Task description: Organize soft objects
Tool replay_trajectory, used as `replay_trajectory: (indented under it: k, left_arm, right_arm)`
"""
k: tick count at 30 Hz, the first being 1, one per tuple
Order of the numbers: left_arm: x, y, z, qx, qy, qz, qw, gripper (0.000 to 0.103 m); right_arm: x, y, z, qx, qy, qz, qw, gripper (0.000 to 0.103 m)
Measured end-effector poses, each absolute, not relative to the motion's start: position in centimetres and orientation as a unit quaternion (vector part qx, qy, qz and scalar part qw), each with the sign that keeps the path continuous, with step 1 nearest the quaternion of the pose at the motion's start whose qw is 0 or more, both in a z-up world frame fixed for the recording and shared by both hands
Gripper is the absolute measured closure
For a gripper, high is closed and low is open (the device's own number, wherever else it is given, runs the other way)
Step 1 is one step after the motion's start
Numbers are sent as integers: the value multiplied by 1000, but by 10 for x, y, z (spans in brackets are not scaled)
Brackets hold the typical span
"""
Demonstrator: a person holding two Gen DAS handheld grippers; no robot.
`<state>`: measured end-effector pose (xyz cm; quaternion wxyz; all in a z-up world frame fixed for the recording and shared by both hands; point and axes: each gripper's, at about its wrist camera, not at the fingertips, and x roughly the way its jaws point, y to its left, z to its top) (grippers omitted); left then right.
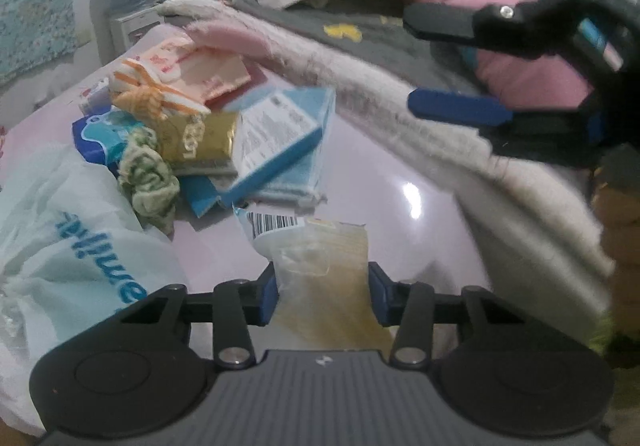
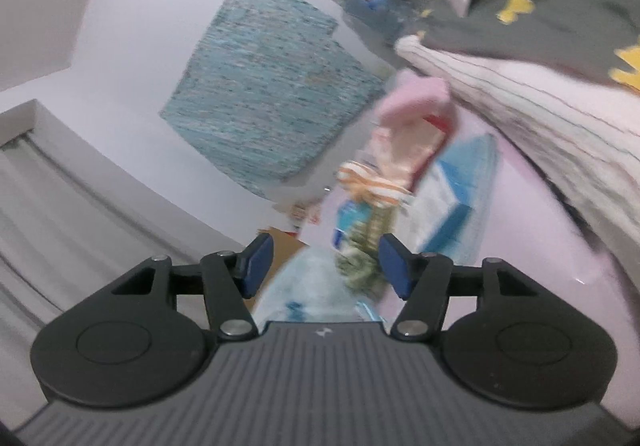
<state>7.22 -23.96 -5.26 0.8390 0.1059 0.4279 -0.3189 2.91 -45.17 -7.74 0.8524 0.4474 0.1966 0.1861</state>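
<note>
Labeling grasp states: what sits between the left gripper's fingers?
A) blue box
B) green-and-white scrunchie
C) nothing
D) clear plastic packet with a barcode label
D: in the left wrist view the clear plastic packet with the barcode label fills the gap of the left gripper, both blue pads against its sides.

Crumpled clear packet (image 1: 320, 258) between tongs

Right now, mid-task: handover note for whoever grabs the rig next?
Left gripper: jaws around the clear barcode packet; true grip unclear.
Right gripper: open, empty, held above the towel.
Pile at table's far left: green scrunchie, orange scrunchie, blue box, gold pouch; plastic bag beside it.
Done: nothing visibly sorted.
Left: separate the soft items from the packaging.
</note>
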Motion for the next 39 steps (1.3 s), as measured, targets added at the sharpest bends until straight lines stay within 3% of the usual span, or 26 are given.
replay_trajectory:
  k: [3,8,16,25,32,38,39]
  left_arm:
    - [73,-226,-31,66,415,-335,843,57]
    - [77,-191,7,-8,391,-342,854,57]
    - [90,-98,65,-75,328,-274,901,57]
    - [156,-7,78,-19,345,-121,931,57]
    - [255,43,38,11,436,-39,899,57]
    - [300,64,-2,57,485,-2,873,57]
    - [306,65,-7,60,492,-1,869,57]
  right_arm:
    - [37,-454,-66,462,188,198,844,40]
    - [72,-466,-49,507,179,199,819,22]
    - [190,-473,-73,623,235,130,735,20]
    - [276,-480,-132,720,259,7,644,21]
    - [298,-470,-143,723,256,-6,641,28]
    - [300,-468,-152,721,265,-16,641,57]
    - [300,-468,-153,719,266,-16,642,58]
